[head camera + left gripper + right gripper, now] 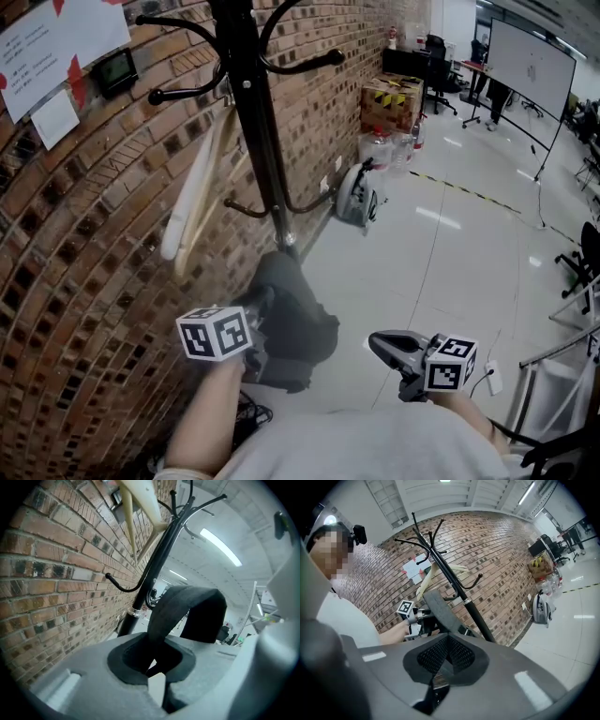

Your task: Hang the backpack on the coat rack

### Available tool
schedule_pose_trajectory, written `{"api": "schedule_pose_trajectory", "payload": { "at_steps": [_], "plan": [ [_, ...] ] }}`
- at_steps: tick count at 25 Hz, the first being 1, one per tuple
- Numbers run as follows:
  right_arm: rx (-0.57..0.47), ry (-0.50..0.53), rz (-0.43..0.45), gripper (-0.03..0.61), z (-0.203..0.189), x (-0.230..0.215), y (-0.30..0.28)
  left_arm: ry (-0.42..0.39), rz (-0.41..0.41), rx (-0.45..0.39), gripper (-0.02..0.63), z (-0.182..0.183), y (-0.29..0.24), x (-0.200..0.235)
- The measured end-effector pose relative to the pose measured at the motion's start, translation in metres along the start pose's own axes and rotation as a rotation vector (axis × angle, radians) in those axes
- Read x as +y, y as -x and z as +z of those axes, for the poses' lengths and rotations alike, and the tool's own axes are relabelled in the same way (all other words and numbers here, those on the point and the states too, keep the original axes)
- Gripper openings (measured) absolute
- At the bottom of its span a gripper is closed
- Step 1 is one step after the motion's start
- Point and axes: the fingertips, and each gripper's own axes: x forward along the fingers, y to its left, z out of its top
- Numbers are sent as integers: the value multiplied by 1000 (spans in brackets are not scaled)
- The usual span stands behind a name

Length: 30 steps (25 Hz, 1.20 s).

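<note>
The dark grey backpack (295, 323) hangs low in front of me, near the foot of the black coat rack (255, 103). My left gripper (257, 309) is shut on its top handle, a dark loop (187, 609) rising from between the jaws (157, 667). The rack's pole (157, 566) stands just beyond, against the brick wall. To the right, my right gripper (381, 345) is shut with nothing in it, apart from the bag. In the right gripper view (449, 656), the backpack (440, 609) and rack (457, 590) lie ahead.
A cream cloth bag (199, 192) hangs from an upper hook of the rack. A light grey backpack (356, 197) leans on the wall further along, with cardboard boxes (392, 101) and water bottles (380, 148) behind it. A whiteboard (530, 64) stands at the far right.
</note>
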Motion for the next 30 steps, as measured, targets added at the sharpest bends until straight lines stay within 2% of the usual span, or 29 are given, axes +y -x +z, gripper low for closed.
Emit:
{"api": "schedule_pose_trajectory", "payload": {
  "at_steps": [6,15,18,20,23,25,27,28,29,30],
  "plan": [
    [7,-11,-20,2,0,-9,1,27,-8,44,20,10,-36,19],
    [-10,-53,-46,2,-5,-29,8,101,19,127,20,-31,-72,47],
    [-20,-80,-47,2,-6,-32,9,62,26,110,21,-36,-75,57],
    [-13,-88,-46,2,-9,-33,7,-6,23,114,23,-38,-76,59],
    [-2,-97,-38,2,-13,-32,5,-111,-9,116,26,-45,-78,54],
    [7,-96,-32,2,-15,-31,4,-127,-35,104,34,-48,-79,51],
    [17,-91,-34,2,-17,-30,4,-117,-48,96,73,-50,-80,50],
    [21,-87,-37,2,-18,-29,5,-105,-54,95,142,-52,-80,49],
    [23,-84,-40,2,-19,-29,5,-93,-61,96,250,-54,-78,47],
    [24,-83,-41,2,-19,-28,6,-85,-70,96,287,-56,-75,45]
  ]
}}
